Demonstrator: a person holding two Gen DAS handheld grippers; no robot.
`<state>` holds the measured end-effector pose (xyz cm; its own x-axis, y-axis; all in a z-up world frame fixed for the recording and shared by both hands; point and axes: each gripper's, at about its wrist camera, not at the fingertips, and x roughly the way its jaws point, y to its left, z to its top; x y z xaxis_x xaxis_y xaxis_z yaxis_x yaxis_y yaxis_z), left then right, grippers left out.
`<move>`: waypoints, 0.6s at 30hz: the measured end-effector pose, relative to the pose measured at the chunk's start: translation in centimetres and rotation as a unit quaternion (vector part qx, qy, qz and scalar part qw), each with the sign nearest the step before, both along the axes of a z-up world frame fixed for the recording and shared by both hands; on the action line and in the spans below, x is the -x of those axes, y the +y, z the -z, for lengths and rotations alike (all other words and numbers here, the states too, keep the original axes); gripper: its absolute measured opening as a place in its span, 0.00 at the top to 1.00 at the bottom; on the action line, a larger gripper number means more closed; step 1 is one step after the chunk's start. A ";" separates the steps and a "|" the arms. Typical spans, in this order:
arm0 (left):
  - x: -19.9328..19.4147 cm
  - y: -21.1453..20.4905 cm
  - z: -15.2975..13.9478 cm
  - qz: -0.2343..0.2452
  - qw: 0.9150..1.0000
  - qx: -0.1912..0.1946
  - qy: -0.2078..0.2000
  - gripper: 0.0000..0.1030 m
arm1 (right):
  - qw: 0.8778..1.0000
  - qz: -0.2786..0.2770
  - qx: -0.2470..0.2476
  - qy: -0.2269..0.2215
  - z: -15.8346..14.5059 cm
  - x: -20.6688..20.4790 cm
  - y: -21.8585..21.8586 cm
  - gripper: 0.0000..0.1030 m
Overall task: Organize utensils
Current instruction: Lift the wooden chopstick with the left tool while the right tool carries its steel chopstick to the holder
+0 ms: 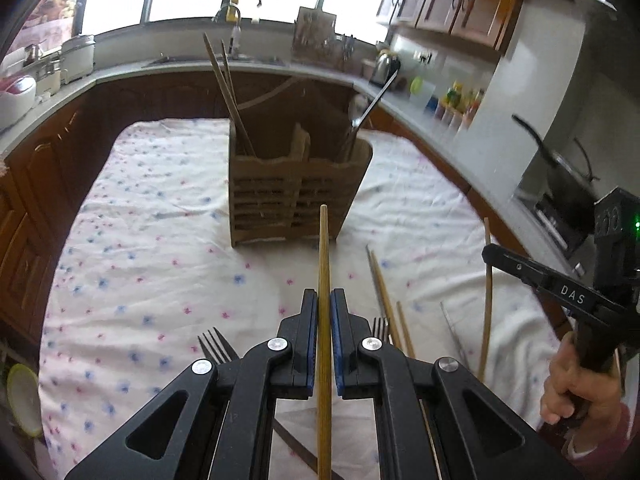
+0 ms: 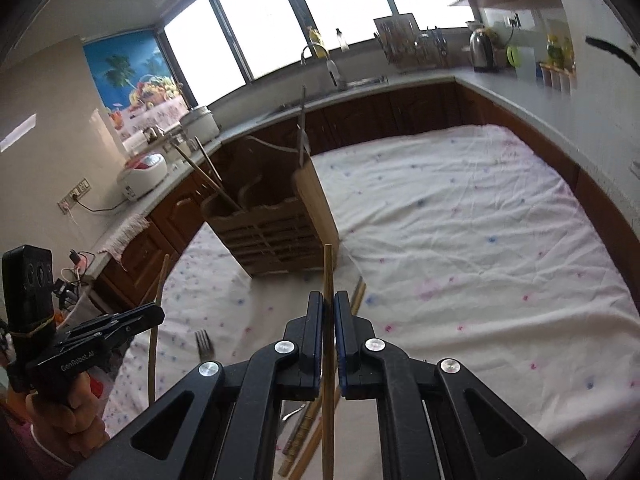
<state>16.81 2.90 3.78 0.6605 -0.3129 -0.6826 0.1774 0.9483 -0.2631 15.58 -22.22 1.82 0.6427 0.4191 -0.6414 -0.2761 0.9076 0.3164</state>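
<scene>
A brown slatted utensil holder [image 1: 288,196] stands on the flowered tablecloth, with two chopsticks [image 1: 228,92] in its left compartment and a metal utensil [image 1: 368,114] in its right. My left gripper [image 1: 324,304] is shut on a bamboo chopstick [image 1: 323,248] pointing at the holder. My right gripper [image 2: 329,306] is shut on another chopstick [image 2: 328,272]; the holder [image 2: 268,232] lies ahead to its left. The right gripper also shows in the left wrist view [image 1: 496,254], and the left gripper in the right wrist view [image 2: 152,314].
Loose chopsticks [image 1: 386,300] and forks [image 1: 216,346] lie on the cloth [image 1: 160,240] near the grippers. More chopsticks [image 2: 308,420] and a fork [image 2: 204,344] lie under the right gripper. Kitchen counters [image 1: 120,72] with appliances surround the table.
</scene>
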 end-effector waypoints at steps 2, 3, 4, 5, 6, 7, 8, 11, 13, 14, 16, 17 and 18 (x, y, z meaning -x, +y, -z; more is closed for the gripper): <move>0.8 0.5 -0.6 -0.003 1.000 0.006 -0.007 0.95 | 1.000 -0.001 -0.004 -0.009 -0.6 0.4 0.1 0.94; 1.3 0.7 -1.0 -0.004 1.000 0.008 -0.011 0.95 | 1.000 -0.002 -0.004 -0.012 -0.8 0.5 0.2 0.94; 1.5 0.8 -1.2 -0.005 1.000 0.011 -0.013 0.95 | 1.000 -0.003 -0.003 -0.016 -1.1 0.6 0.4 0.94; 1.8 1.0 -1.3 -0.005 1.000 0.014 -0.014 0.95 | 1.000 -0.004 -0.003 -0.019 -1.3 0.7 0.5 0.94; 2.1 1.2 -1.4 -0.006 1.000 0.016 -0.016 0.95 | 1.000 -0.004 -0.003 -0.023 -1.5 0.8 0.5 0.94; 2.3 1.3 -1.5 -0.008 1.000 0.017 -0.017 0.95 | 1.000 -0.005 -0.004 -0.025 -1.7 0.9 0.5 0.94; 2.6 1.5 -1.6 -0.009 1.000 0.018 -0.019 0.95 | 1.000 -0.005 -0.004 -0.028 -1.8 1.0 0.5 0.94; 2.9 1.6 -2.0 -0.011 0.999 0.020 -0.024 0.95 | 0.999 -0.003 -0.006 -0.039 -2.5 1.4 0.5 0.94; 3.1 1.7 -2.3 -0.011 0.999 0.021 -0.029 0.95 | 0.999 -0.001 -0.009 -0.047 -3.0 1.6 0.4 0.94; 3.3 1.8 -2.5 -0.013 0.999 0.024 -0.033 0.95 | 0.999 -0.001 -0.010 -0.053 -3.3 1.8 0.3 0.94; 3.7 2.1 -3.1 -0.018 0.999 0.027 -0.043 0.95 | 0.998 0.002 -0.009 -0.066 -3.9 2.0 0.3 0.94; 3.8 2.3 -3.4 -0.020 0.998 0.030 -0.049 0.95 | 0.997 0.003 -0.011 -0.073 -4.2 2.1 0.3 0.94; 3.9 2.4 -3.5 -0.022 0.998 0.031 -0.055 0.95 | 0.997 0.004 -0.011 -0.077 -4.4 2.2 0.3 0.94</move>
<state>12.91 5.33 7.33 0.7445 -0.3211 -0.5853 0.1663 0.9383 -0.3033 13.42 -21.92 6.23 0.7358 0.4263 -0.5261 -0.3156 0.9033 0.2906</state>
